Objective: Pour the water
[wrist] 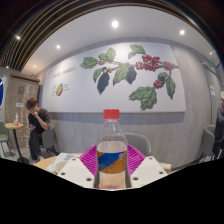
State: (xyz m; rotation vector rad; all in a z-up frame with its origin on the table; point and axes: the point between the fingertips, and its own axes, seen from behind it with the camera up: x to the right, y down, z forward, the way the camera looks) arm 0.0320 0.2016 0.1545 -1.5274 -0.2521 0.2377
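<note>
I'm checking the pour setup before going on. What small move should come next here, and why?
Probably tilt it only once a cup is found: the clear plastic bottle with the red cap stands upright between the tongs, the pink pads at either side. The cap is still on, and no cup shows, so pouring cannot start.

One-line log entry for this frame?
phase: grasp | object: water bottle, red cap on, upright | hand-held gripper: shut on bottle | pour: not started

Red-capped clear bottle (112, 150) with orange-blue label, pink-purple pads (93, 160), green-leaved, red-berried mural (130, 72) on white wall.
</note>
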